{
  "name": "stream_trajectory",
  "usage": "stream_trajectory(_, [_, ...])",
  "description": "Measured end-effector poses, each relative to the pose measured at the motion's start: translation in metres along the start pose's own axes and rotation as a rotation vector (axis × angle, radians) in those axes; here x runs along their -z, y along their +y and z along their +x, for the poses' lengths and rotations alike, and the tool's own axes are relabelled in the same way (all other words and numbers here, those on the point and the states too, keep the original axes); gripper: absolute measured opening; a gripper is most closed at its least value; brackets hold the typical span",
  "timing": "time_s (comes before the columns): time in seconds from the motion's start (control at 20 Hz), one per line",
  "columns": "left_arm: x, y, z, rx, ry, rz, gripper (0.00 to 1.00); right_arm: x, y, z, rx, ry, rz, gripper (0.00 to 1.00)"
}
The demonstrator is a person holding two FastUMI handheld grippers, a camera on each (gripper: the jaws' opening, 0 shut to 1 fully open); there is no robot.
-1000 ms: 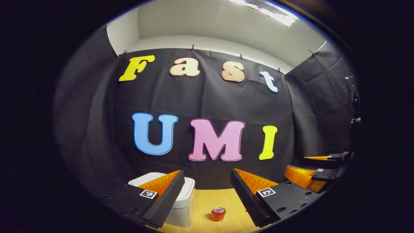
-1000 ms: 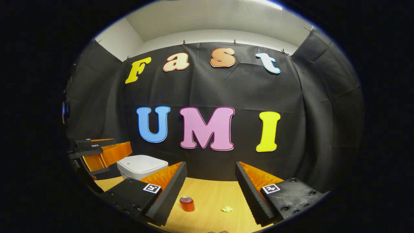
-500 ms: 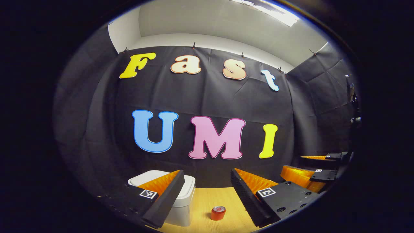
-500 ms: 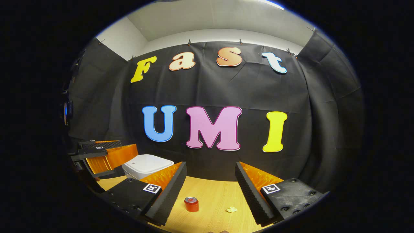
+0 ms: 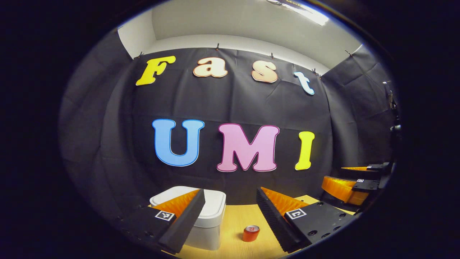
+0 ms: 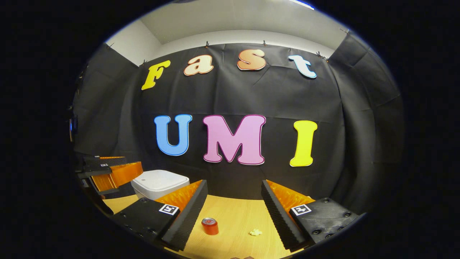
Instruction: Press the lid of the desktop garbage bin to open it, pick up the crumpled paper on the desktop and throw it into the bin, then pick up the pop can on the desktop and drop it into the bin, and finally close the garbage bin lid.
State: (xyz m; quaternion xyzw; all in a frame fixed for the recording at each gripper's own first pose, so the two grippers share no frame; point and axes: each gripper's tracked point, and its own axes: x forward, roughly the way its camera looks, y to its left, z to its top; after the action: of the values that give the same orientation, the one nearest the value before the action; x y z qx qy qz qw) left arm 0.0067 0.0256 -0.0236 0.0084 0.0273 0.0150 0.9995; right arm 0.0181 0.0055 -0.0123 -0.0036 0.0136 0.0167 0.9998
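While the lid is shut, the bin (image 5: 210, 216) is seen standing at the back left of the counter (image 6: 237, 216), a pale plastic box judged light and stiff; its lid (image 6: 160, 180) is best pressed flat from above, not gripped. One pop can (image 6: 210, 226) stands upright near the middle of the counter, judged thin-walled, smooth and easily dented, best taken across its sides. One crumpled paper (image 6: 255, 232) lies apart to the can's right, judged very light and soft, to be pinched whole. One bin, one can and one paper are counted. The left gripper (image 5: 230, 219) is held wide apart and empty above the bin and can; the right gripper (image 6: 233, 212) is likewise spread and empty above the can and paper.
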Motion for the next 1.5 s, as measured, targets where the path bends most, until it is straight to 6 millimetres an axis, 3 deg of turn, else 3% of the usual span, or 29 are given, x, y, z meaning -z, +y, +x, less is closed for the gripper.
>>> stream_trajectory(0.15, [0.011, 0.009, 0.010, -0.017, 0.034, -0.034, 0.96, 0.004, 0.000, 0.002, -0.009, 0.010, 0.000, 0.96])
stream_trajectory(0.35, [0.021, 0.041, 0.033, -0.072, 0.069, -0.010, 0.96, 0.014, -0.008, 0.006, -0.007, 0.038, -0.006, 0.96])
stream_trajectory(0.75, [0.042, 0.089, 0.082, -0.107, 0.121, -0.010, 0.80, 0.054, -0.020, 0.013, -0.007, 0.161, 0.016, 0.97])
stream_trajectory(0.95, [0.068, 0.104, 0.107, -0.085, 0.190, 0.044, 0.56, 0.068, -0.017, 0.014, -0.029, 0.204, 0.017, 0.97])
stream_trajectory(1.0, [0.074, 0.109, 0.114, -0.088, 0.210, 0.081, 0.44, 0.073, -0.015, 0.015, -0.039, 0.222, 0.022, 0.97])
stream_trajectory(1.15, [0.073, 0.114, 0.117, -0.101, 0.206, 0.105, 0.28, 0.081, -0.012, 0.017, -0.057, 0.252, 0.035, 0.97])
stream_trajectory(1.3, [0.087, 0.121, 0.114, -0.120, 0.239, 0.078, 0.06, 0.075, -0.012, 0.021, -0.061, 0.227, 0.046, 0.97])
stream_trajectory(1.5, [0.113, 0.130, 0.102, -0.123, 0.322, 0.013, 0.05, 0.069, -0.006, 0.023, -0.065, 0.215, 0.057, 0.97])
